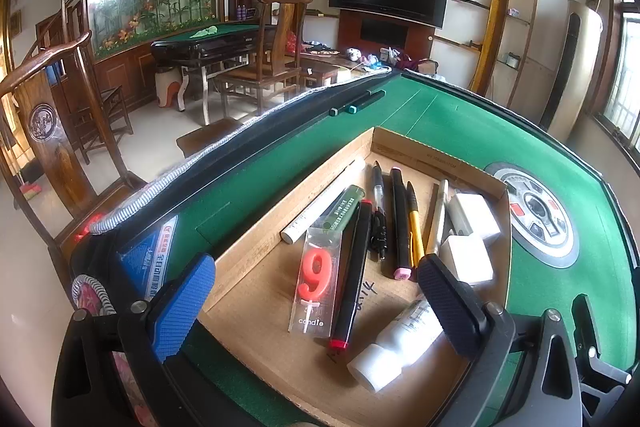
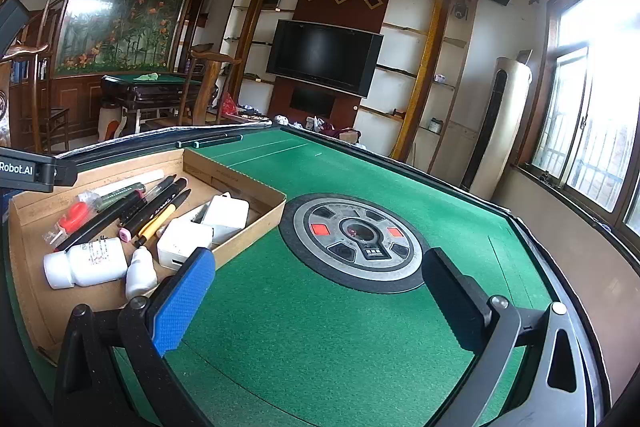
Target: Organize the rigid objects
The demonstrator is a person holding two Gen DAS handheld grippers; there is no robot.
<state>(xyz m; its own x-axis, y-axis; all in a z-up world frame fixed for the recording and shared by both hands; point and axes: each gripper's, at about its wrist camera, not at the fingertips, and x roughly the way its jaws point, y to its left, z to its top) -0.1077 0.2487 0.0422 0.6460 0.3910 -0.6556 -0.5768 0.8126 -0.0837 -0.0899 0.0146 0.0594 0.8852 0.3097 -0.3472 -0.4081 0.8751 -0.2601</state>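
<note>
Two dark markers [image 1: 356, 101] are seen lying side by side on the green surface [image 1: 460, 123] near its far edge, well apart from the cardboard tray [image 1: 256, 227]. A round control panel [image 2: 354, 239] is set into the middle of the surface, just beside the tray's right wall. Wooden chairs [image 1: 276, 43] and a second green-topped table [image 1: 212, 35] are seen beyond the edge, with a dark television [image 2: 324, 57] on the far wall.

The tray is filled with rigid objects. A white tube [image 1: 324, 201] is laid along its left wall, with a dark green tube [image 1: 344, 207] beside it. A packaged red "9" candle [image 1: 316, 275] is seen next to a long black marker with red ends [image 1: 354, 275]. Further right are a black pen [image 1: 378, 211], a black marker with pink ends [image 1: 400, 223], a yellow pen [image 1: 416, 227] and a silver pen [image 1: 438, 219]. Two white chargers [image 1: 472, 223] are placed against the right side, and a white bottle [image 1: 400, 343] lies on its side at the near end. A smaller white bottle [image 2: 140, 273] is seen beside it.

The left tool [image 1: 316, 303] is held spread wide above the tray's near end, nothing between its pads. The right tool [image 2: 316, 307] is likewise released, empty, over bare surface beside the tray.
</note>
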